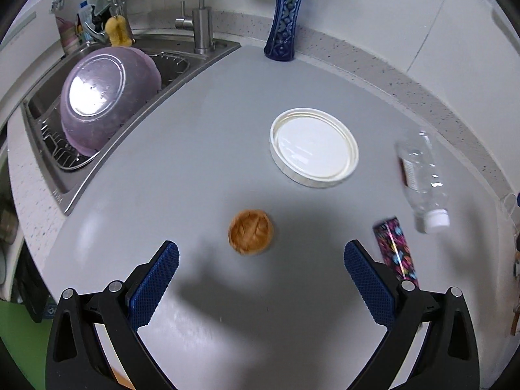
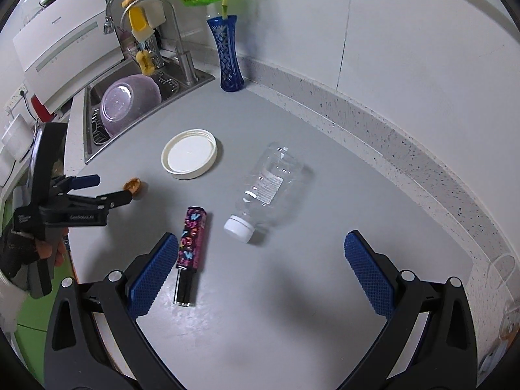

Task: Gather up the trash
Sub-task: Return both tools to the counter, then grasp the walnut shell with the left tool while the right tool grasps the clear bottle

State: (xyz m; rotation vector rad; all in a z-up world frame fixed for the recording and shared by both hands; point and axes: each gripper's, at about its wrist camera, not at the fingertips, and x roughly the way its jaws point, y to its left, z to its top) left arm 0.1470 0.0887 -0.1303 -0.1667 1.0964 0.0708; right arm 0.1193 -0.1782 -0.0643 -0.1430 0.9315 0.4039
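Note:
A brown walnut-like shell (image 1: 250, 236) lies on the grey counter, just ahead of my open, empty left gripper (image 1: 260, 253). It also shows in the right wrist view (image 2: 133, 185), next to the left gripper (image 2: 107, 188). A white round lid (image 1: 314, 147) (image 2: 189, 154) lies further back. A clear plastic bottle with a white cap (image 1: 421, 182) (image 2: 264, 188) lies on its side. A patterned pink-and-black tube (image 1: 395, 250) (image 2: 190, 250) lies near the left finger of my open, empty right gripper (image 2: 260, 253).
A sink (image 1: 136, 74) with a purple bowl (image 1: 107, 94) and a tap (image 1: 203, 26) is at the left. A blue vase (image 1: 286, 16) (image 2: 229, 55) stands at the back by the wall. The counter's front edge is near both grippers.

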